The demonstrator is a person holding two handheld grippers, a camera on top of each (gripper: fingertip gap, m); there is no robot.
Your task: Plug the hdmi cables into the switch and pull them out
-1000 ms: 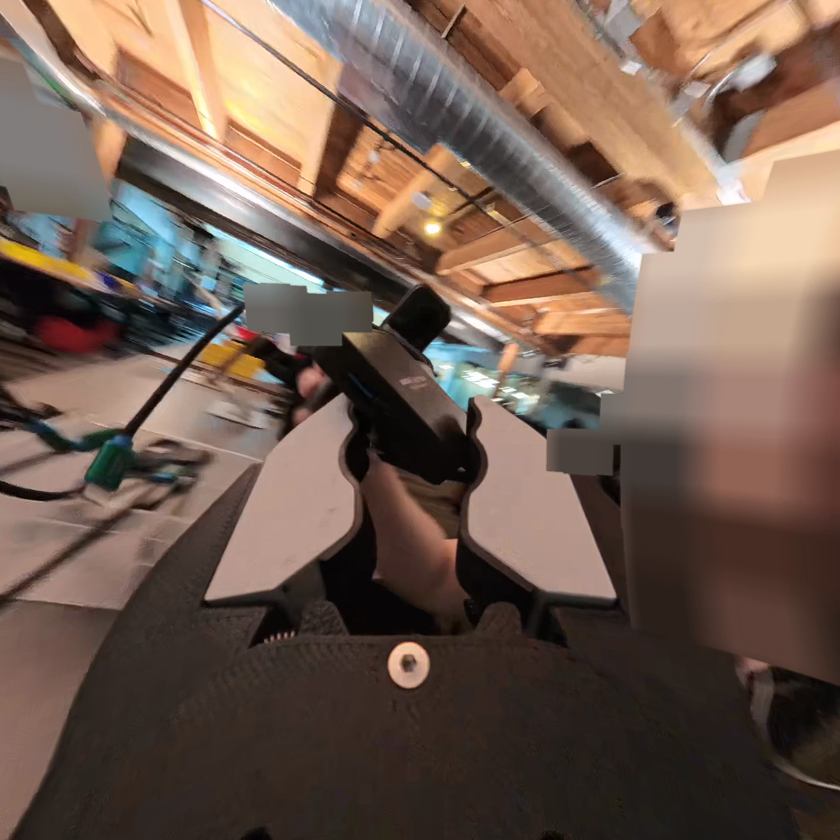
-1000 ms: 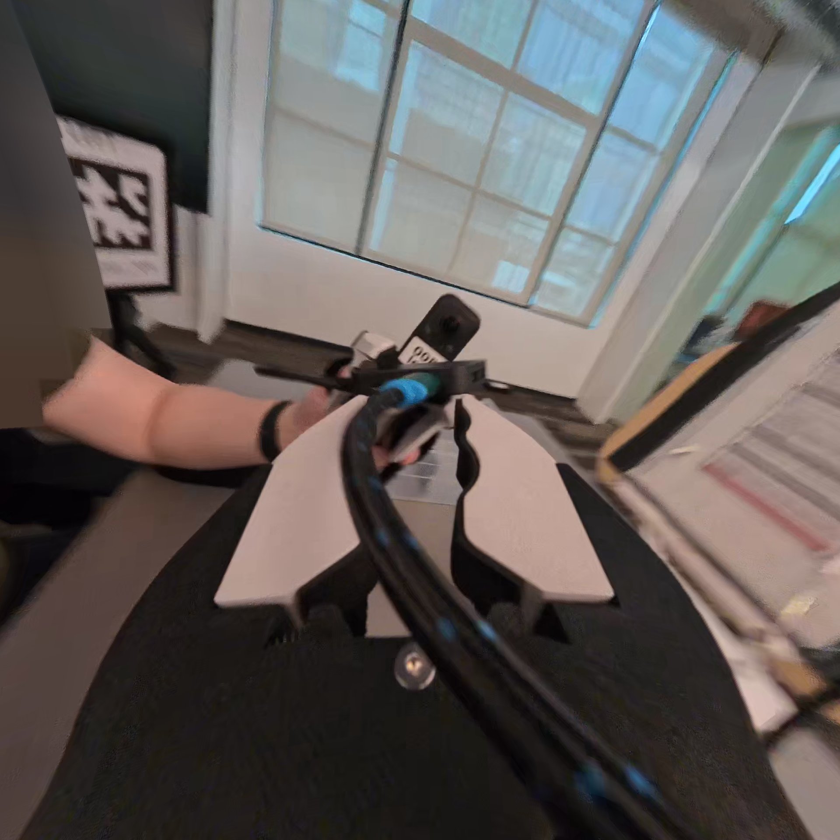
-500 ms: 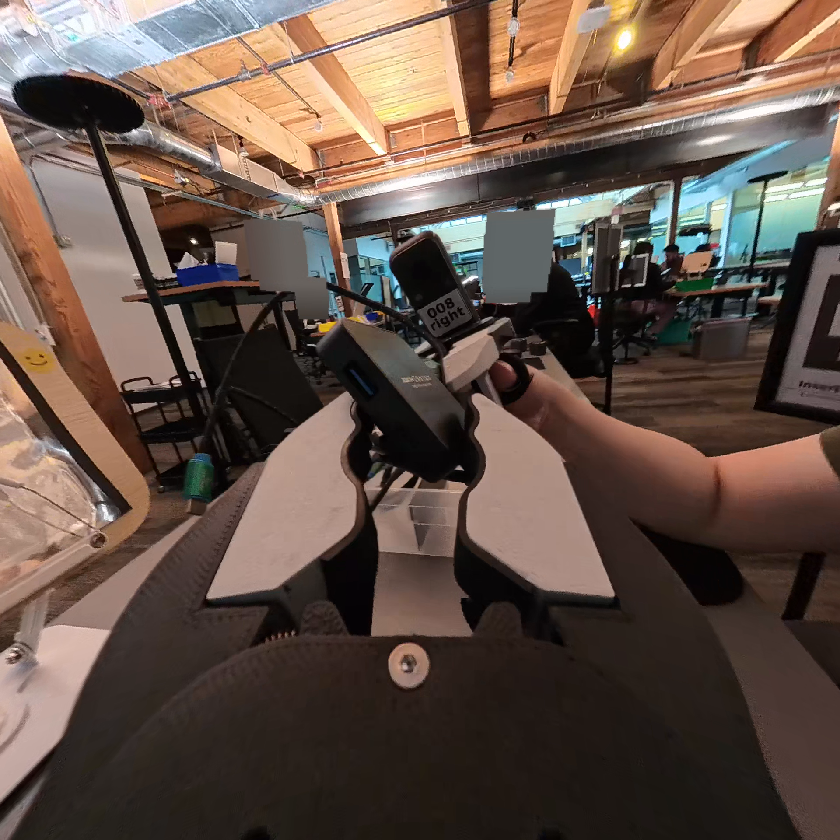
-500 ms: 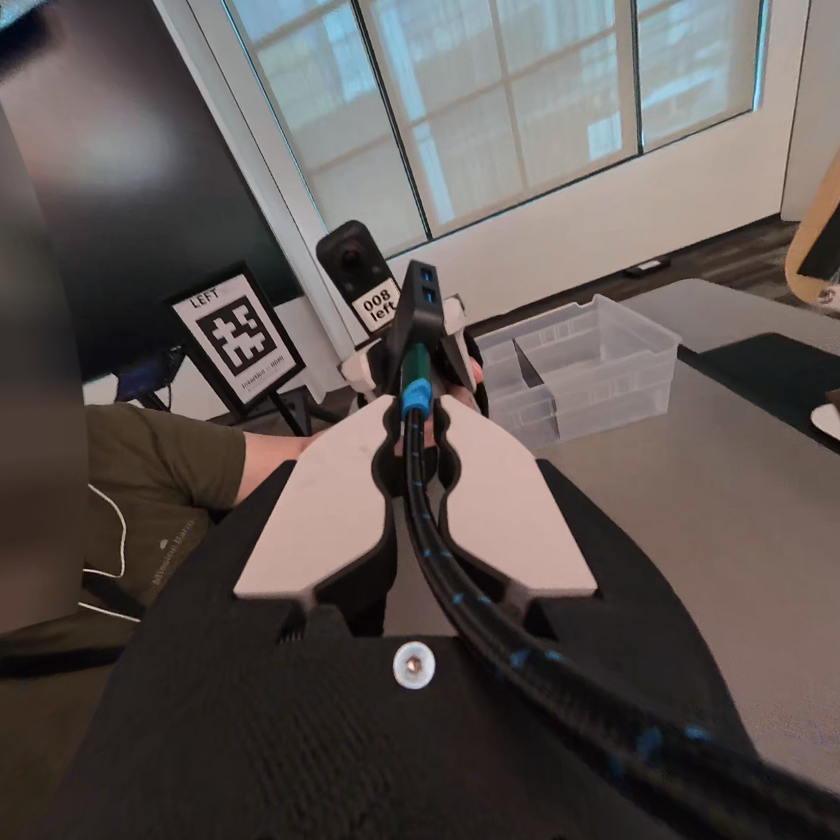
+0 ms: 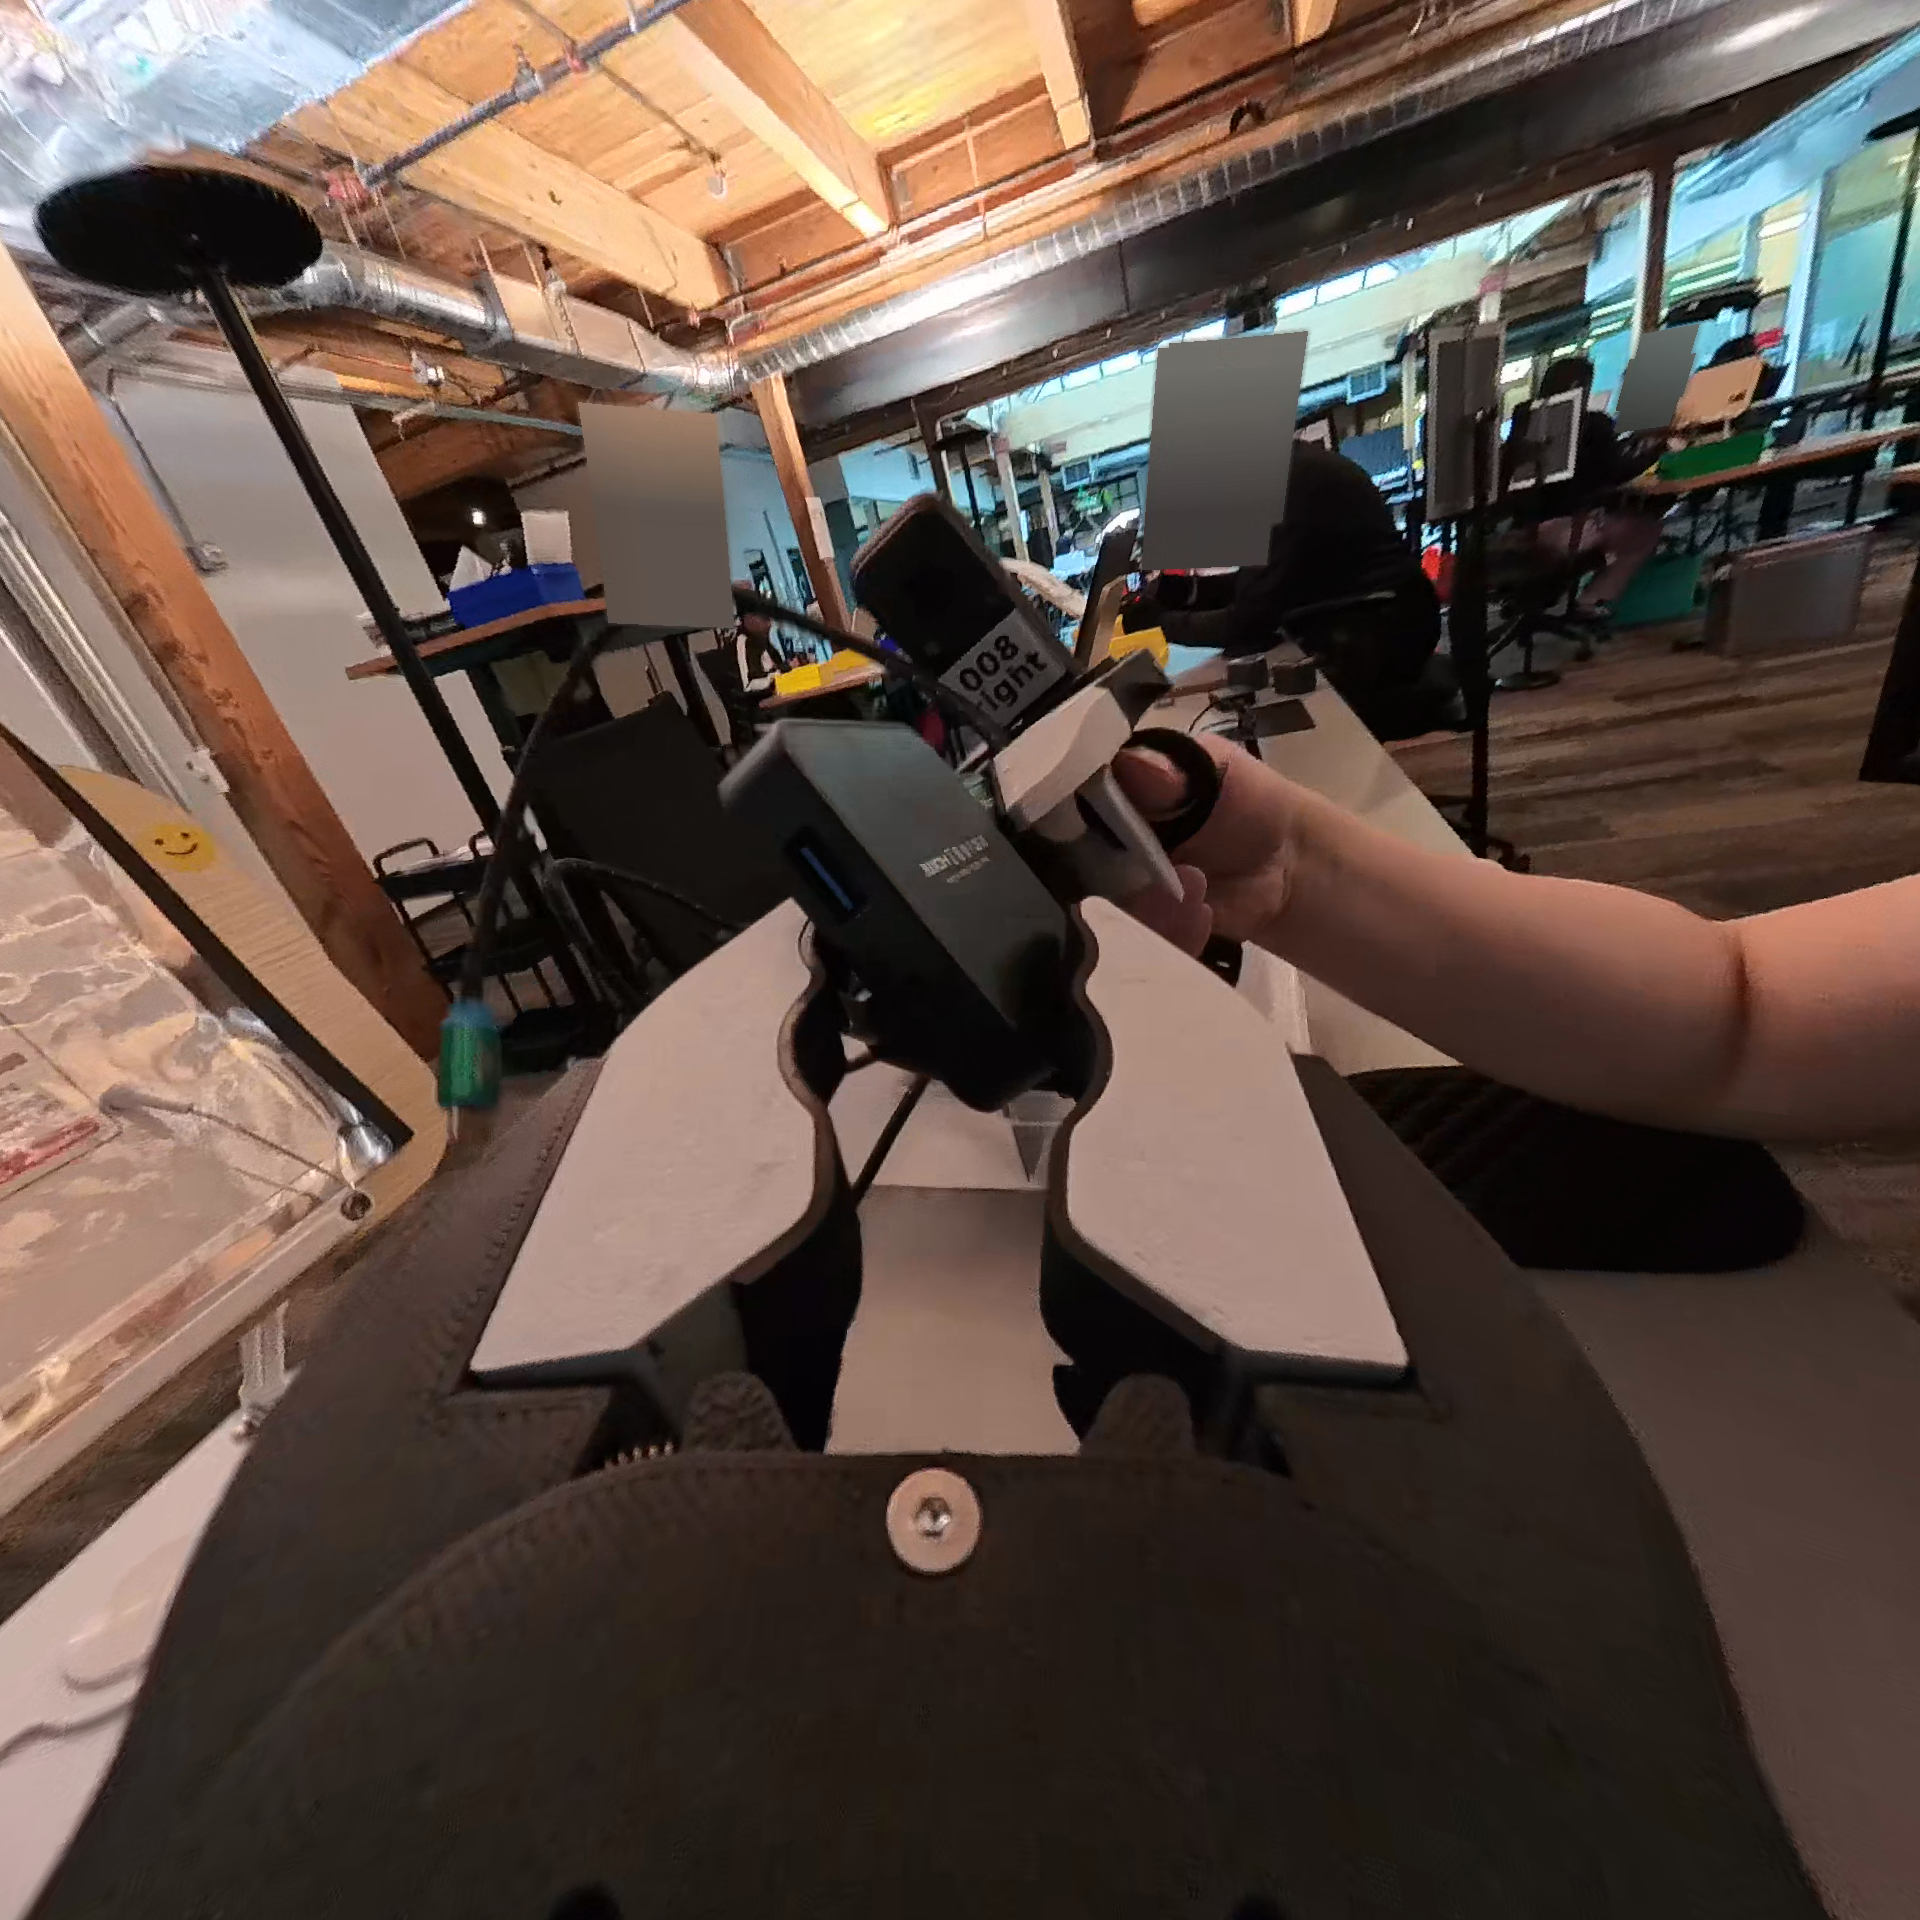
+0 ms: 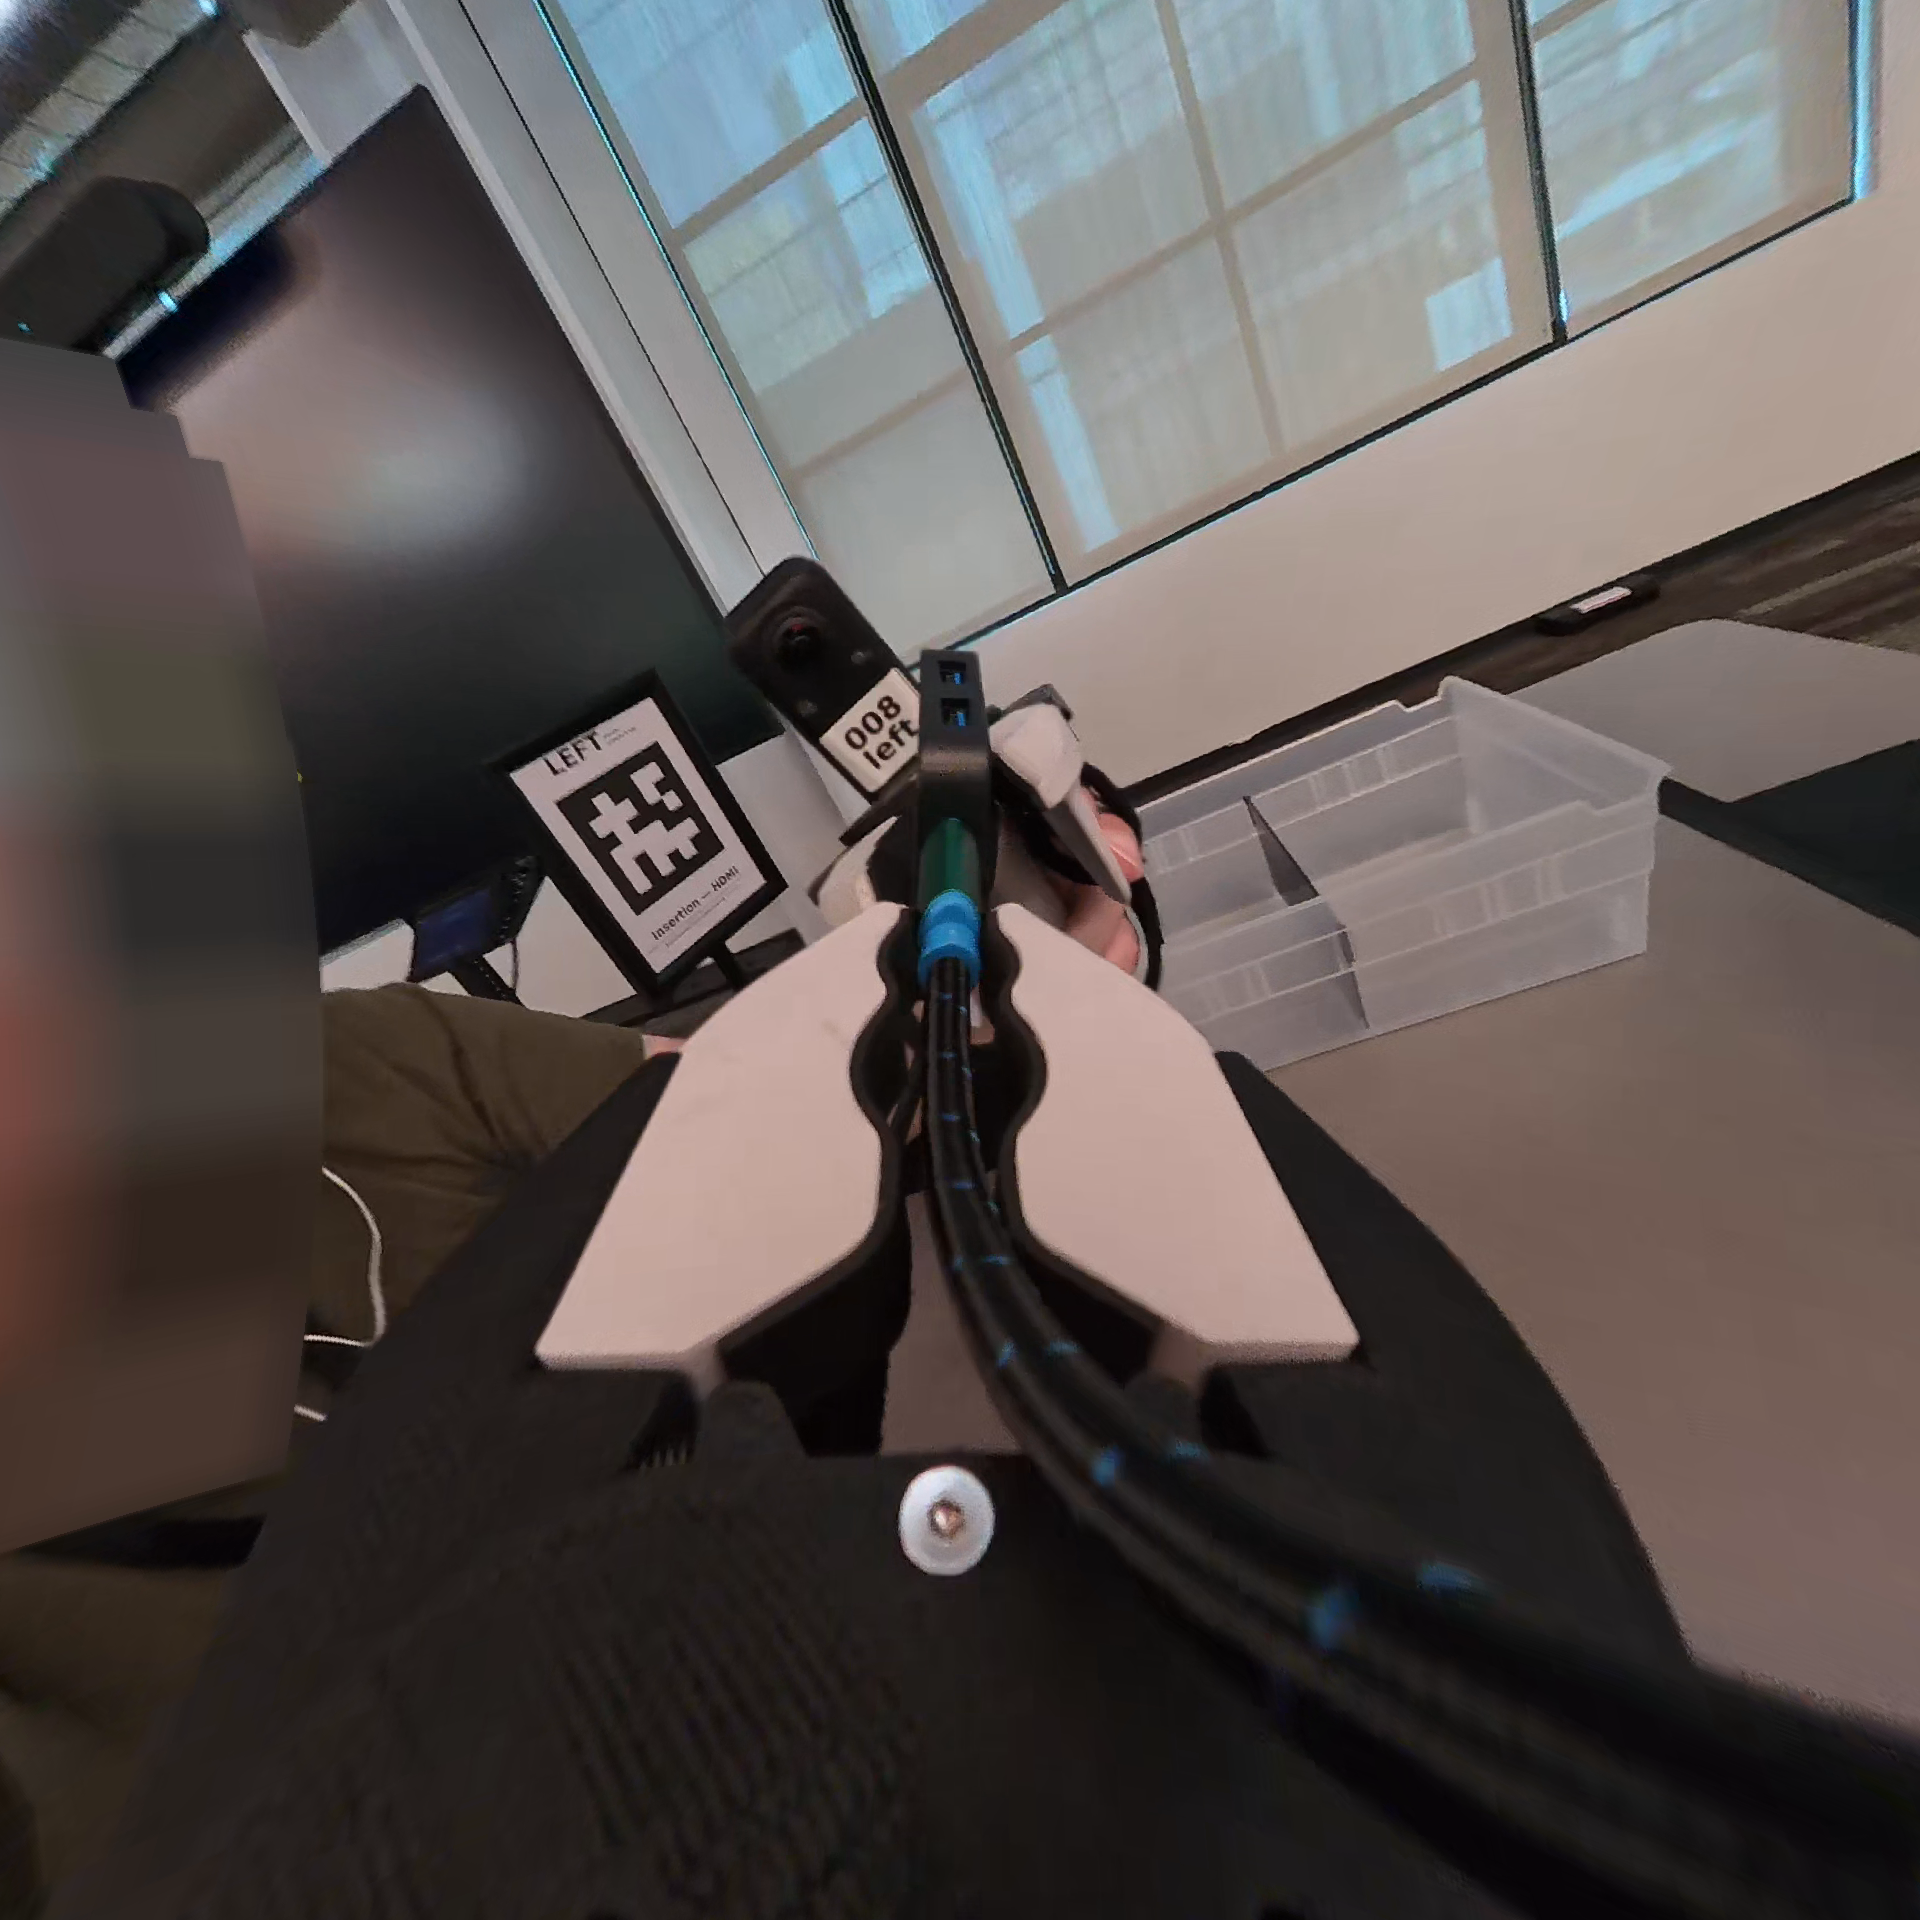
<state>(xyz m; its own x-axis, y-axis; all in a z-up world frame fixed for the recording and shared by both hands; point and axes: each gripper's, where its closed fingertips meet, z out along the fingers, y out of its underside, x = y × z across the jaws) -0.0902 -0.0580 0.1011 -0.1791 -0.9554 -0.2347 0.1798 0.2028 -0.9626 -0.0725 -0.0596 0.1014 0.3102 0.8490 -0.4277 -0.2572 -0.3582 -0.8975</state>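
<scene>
A grey bench point(image 6: 1558, 1195) carries the scene; on it, toward the window, sits a clear plastic bin point(image 6: 1455, 831) split by dividers into compartments; a black mat point(image 6: 1829, 831) lies just beside the bin at the right edge; seen from the left wrist, a black mat point(image 5: 1558, 1174) lies on the bench point(image 5: 1714, 1455) under a person's forearm.

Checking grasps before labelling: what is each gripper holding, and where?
Left gripper clamps the black switch at its lower end. Right gripper pinches the HDMI cable just behind its blue-collared plug.
</scene>
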